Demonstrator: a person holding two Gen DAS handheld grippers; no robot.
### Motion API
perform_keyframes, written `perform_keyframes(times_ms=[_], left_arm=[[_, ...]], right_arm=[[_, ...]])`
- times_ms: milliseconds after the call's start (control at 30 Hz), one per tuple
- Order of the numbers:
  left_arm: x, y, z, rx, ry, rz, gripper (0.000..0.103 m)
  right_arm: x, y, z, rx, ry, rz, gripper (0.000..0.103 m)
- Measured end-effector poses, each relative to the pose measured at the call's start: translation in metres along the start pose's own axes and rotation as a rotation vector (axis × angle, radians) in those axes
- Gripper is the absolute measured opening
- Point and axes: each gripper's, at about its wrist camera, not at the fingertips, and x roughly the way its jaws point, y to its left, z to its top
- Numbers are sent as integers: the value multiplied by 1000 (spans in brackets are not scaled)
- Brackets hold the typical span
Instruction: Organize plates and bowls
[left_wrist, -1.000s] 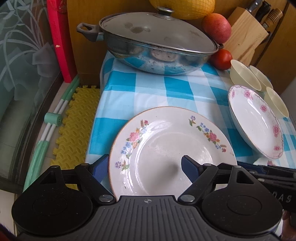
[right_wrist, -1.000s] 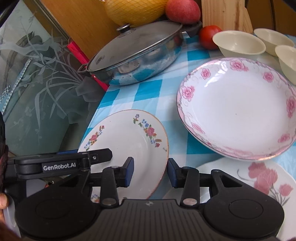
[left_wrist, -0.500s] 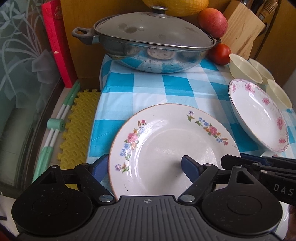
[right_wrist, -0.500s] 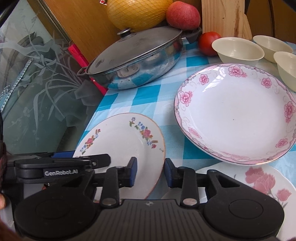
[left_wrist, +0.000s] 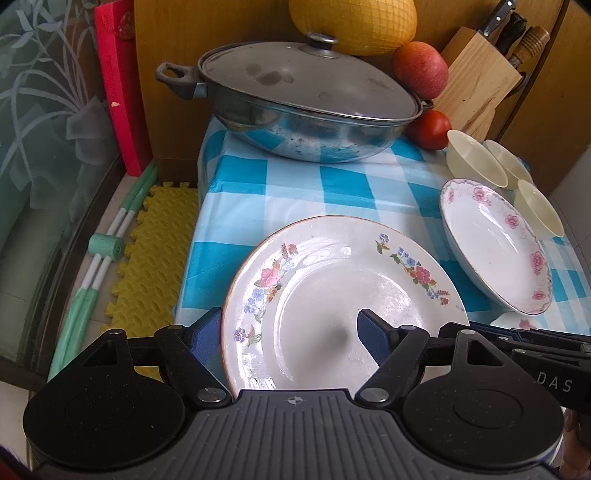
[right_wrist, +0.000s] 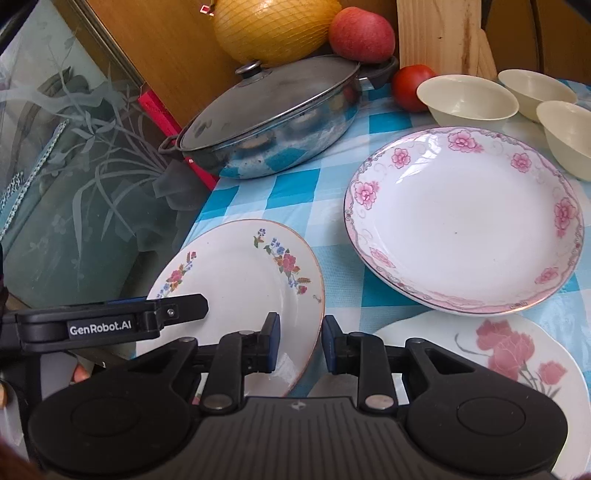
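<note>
A: What had just changed on the right gripper (right_wrist: 299, 341)?

B: Its jaws had just been closing. They straddled the near-right rim of the small flowered plate (right_wrist: 240, 291), one pad over the plate face, the other outside the edge. A visible gap remained; the pads did not look pressed on the rim yet. So no grip was confirmed.

A: And the left gripper (left_wrist: 288, 338)?

B: It stood wide, with the same plate's near-left rim between its fingers. One pad was outside the edge, the other above the plate's well. It gripped nothing.

A: Where was the plate?

B: At the near-left corner of the blue checked tablecloth (left_wrist: 258, 192), close to the table edge. It seemed to sit flat; whether the rim had lifted could not be told.

A: Versus the earlier frames?

B: The right jaws were clearly narrower than a second before. The left opening was nearly unchanged. The plate was in the same spot, and both views had shifted only slightly.

A: Meaning for the task?

B: Judgement: a pinch on the rim was being set up, probably to lift the plate and stack it. The pink-rimmed deep plate (right_wrist: 465, 225) lay just beyond, a third rose plate (right_wrist: 498, 354) sat near the right gripper, and three cream bowls (right_wrist: 467, 99) stood at the back, unstacked. Sorting had barely started.

A: Risk?

B: A thin glazed rim could slip if pinched shallow.
</note>
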Motion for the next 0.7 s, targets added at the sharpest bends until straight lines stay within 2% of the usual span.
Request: perform_keyframes(times_ms=[333, 700], left_arm=[[-14, -9, -12, -12, 6, -52, 82], [-27, -51, -34, 89, -3, -119, 82]], right_arm=[[-37, -2, -2, 18, -41, 12, 24], [-78, -29, -30, 86, -44, -49, 24]])
